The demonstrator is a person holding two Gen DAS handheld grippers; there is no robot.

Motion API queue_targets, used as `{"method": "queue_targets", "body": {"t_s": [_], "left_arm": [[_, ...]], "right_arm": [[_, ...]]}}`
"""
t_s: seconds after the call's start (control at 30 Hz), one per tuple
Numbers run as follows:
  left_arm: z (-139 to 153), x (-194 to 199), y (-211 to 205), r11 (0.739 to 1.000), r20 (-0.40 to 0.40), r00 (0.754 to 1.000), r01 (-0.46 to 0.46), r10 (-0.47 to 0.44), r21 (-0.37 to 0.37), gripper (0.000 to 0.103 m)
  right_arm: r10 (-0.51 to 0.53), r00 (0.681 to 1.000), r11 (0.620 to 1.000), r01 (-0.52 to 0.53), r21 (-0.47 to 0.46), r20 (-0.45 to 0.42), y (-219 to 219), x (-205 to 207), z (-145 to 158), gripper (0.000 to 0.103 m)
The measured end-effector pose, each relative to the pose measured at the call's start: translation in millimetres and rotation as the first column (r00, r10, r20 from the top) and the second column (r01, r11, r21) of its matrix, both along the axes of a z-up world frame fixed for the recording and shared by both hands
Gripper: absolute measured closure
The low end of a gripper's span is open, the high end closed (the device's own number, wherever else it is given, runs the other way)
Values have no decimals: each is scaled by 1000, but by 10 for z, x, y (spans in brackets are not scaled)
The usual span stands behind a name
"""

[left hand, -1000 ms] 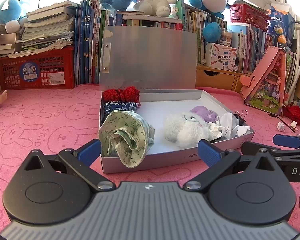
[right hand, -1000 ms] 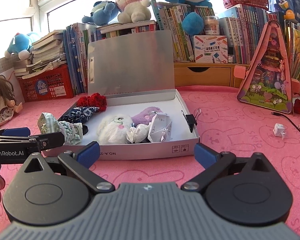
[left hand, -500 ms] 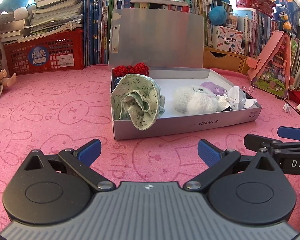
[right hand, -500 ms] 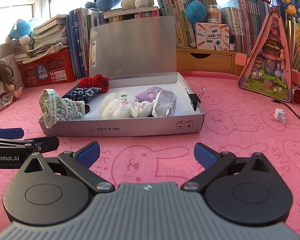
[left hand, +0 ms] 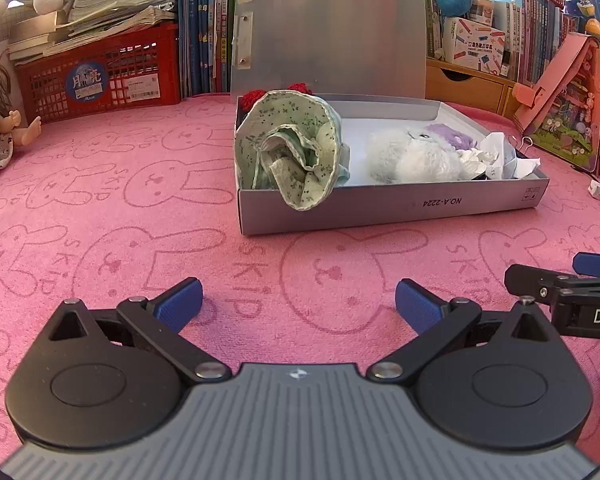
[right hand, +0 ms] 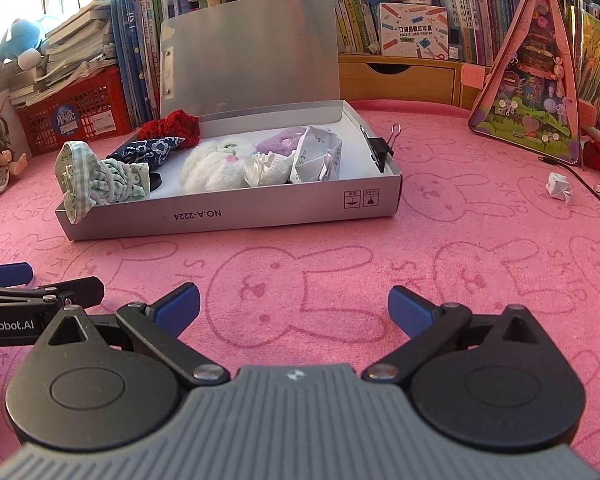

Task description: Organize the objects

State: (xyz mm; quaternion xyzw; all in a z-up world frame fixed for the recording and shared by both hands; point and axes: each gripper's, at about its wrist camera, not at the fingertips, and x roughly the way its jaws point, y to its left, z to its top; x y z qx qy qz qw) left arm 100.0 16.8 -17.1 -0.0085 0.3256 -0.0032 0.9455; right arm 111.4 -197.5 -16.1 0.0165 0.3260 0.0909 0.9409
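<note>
A grey box (left hand: 380, 210) (right hand: 236, 216) with its lid up lies on the pink cloth. It holds a green floral cloth (left hand: 292, 156) (right hand: 96, 178) that hangs over the front left corner, a navy patterned cloth (right hand: 148, 150), red yarn (right hand: 172, 128), a white plush (left hand: 412, 158) (right hand: 216, 164), a purple item (right hand: 282, 144) and folded paper (right hand: 320, 156). My left gripper (left hand: 298, 304) is open and empty, well in front of the box. My right gripper (right hand: 294, 306) is open and empty, also in front of it.
A binder clip (right hand: 380, 146) sits on the box's right wall. A crumpled paper (right hand: 560, 188) and small bits lie on the cloth at right. A pink triangular toy house (right hand: 532, 88), a red crate (left hand: 100, 76), a doll (left hand: 0, 120) and bookshelves border the back.
Both grippers have drawn back from the box and dropped lower; the box now lies farther away. Both stay open and empty. The box contents have not moved.
</note>
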Motion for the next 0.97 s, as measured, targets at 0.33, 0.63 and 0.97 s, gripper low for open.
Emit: {"method": "queue_targets", "body": {"t_s": [0.33,0.63,0.97], "left_arm": [[-18,0,-27,1000,4,1000,-3,3,19,0],[-17,0,-27,1000,4,1000,-3,3,20,0],[-18,-1,-26,1000,4,1000,-3,3,20,0]], "right_arm": [[1,1000,997,-2,-74,-9,110,-2,-29,0],[1,1000,997,-2,-77,-9,110,1,-29,0],[1,1000,997,-2,-77,-8,111,1,-29,0]]}}
